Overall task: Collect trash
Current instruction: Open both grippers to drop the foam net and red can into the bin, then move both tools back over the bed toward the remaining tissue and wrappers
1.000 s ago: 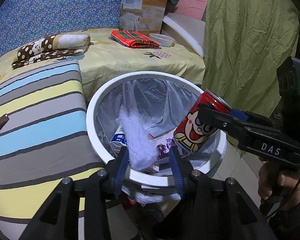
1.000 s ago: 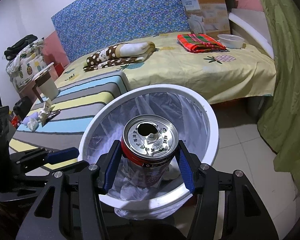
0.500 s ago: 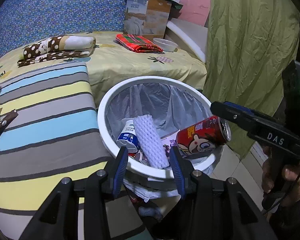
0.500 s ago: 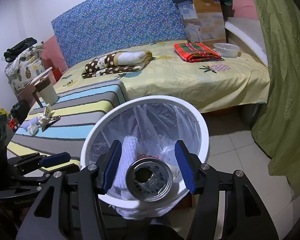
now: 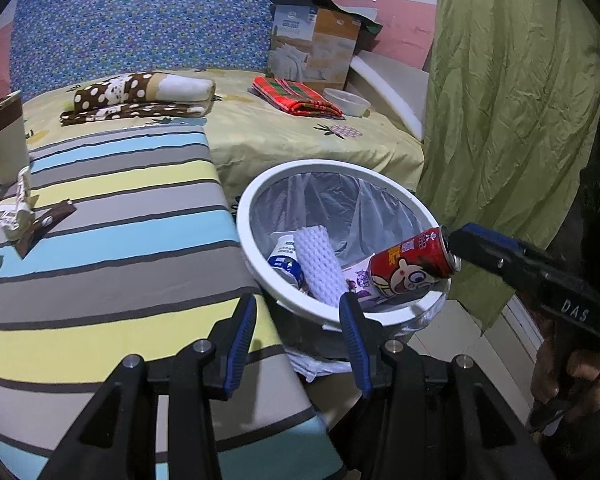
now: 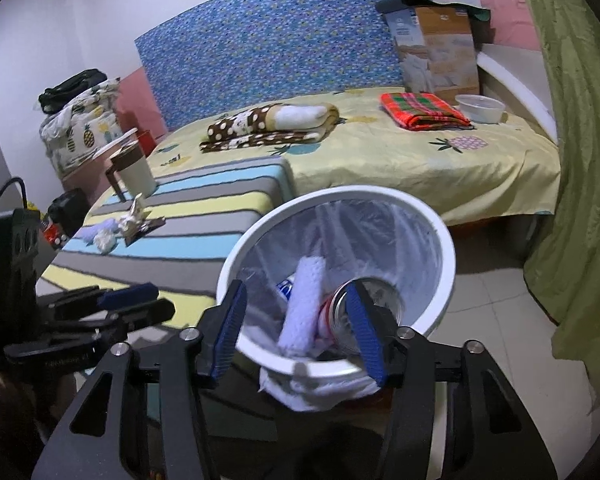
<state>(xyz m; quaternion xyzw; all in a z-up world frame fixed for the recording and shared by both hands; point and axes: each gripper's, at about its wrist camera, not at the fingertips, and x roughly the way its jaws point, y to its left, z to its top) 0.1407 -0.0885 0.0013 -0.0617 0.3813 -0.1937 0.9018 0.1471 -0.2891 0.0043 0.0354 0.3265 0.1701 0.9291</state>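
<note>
A white trash bin point(image 5: 260, 196) lined with a clear bag stands on the floor beside the striped table. In it lie a red cartoon can point(image 5: 410, 266), a white foam net point(image 5: 318, 266) and a small white bottle point(image 5: 284, 260). My left gripper point(image 5: 298, 334) is open and empty, in front of the bin's near rim. My right gripper point(image 6: 296, 330) is open and empty just above the bin point(image 6: 448, 256); the can point(image 6: 336, 312) and foam net point(image 6: 306, 300) lie below it. Crumpled paper trash point(image 5: 14, 210) lies on the striped table at left.
A striped table point(image 5: 112, 240) holds a beige cup point(image 5: 4, 144) and a brown wrapper point(image 5: 44, 224). Behind is a bed point(image 5: 260, 136) with folded cloths, a white bowl point(image 5: 346, 102) and a box. A green curtain point(image 5: 508, 120) hangs at right.
My right gripper opened and dropped the red can into the bin. My left gripper let go of the foam net, which now lies in the bin. Both grippers drew back.
</note>
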